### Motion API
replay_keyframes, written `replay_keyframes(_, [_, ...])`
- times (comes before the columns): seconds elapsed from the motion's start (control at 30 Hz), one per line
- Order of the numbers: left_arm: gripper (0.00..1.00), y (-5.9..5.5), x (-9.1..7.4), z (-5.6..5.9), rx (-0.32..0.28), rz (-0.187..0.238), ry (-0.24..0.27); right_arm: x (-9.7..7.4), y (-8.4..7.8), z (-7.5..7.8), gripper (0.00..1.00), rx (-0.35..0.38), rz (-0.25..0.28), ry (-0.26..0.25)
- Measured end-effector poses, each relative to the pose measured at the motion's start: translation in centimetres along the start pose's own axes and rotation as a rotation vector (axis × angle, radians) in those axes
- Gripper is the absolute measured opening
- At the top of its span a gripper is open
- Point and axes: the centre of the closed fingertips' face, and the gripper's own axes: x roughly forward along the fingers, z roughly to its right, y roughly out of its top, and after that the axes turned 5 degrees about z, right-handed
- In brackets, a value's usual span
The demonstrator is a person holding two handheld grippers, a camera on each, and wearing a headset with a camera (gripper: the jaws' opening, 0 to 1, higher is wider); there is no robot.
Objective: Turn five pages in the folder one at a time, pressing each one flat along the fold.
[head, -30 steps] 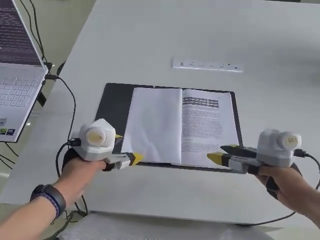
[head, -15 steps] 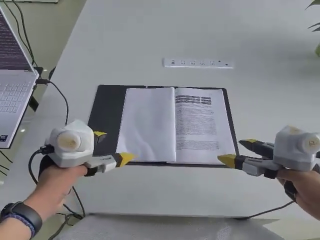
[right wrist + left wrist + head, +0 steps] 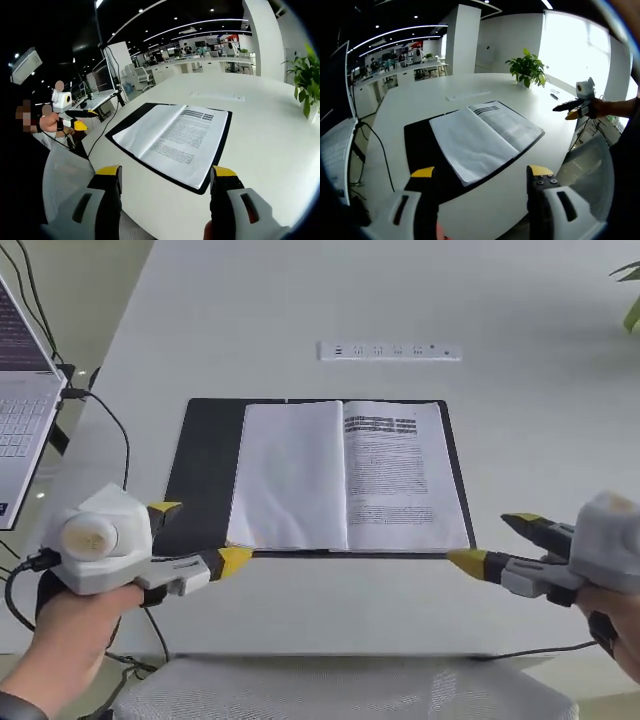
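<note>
Backing off the near corners of the folder [image 3: 205,475], left gripper [image 3: 200,533] and right gripper [image 3: 492,540] hover with jaws spread, empty, likely regrouping between page turns.

light: bright, even | glare: window [image 3: 575,45] blown out (left gripper view) | edges: fisheye-bent | shadows: soft

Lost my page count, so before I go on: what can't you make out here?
Printed page, every view: text too small to read.
Blank page, head view: lies flat, hiding how many are turned under it.
Laptop, head view: cut off by the left edge.
</note>
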Motion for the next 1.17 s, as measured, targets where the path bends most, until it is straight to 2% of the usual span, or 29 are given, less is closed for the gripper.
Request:
replay_keyframes(0.13, [0.74, 0.16, -0.46, 0.25, -0.020, 0.014, 0.006, -0.16, -0.20, -0.28, 0.73, -0.001, 0.000, -0.005])
replay_keyframes(0.33, [0.75, 0.30, -0.45, 0.54, -0.020, 0.020, 0.002, -0.01, -0.73, -0.11, 0.74, -0.012, -0.020, -0.008])
replay_keyframes(0.63, [0.76, 0.42, -0.42, 1.00, -0.017, 0.025, -0.004, -0.02, -0.66, -0.60, 0.74, -0.010, -0.014, -0.005])
replay_keyframes(1.17, [0.76, 0.65, -0.68, 1.02, -0.016, 0.028, -0.001, -0.17, -0.71, -0.64, 0.73, -0.003, -0.005, -0.004])
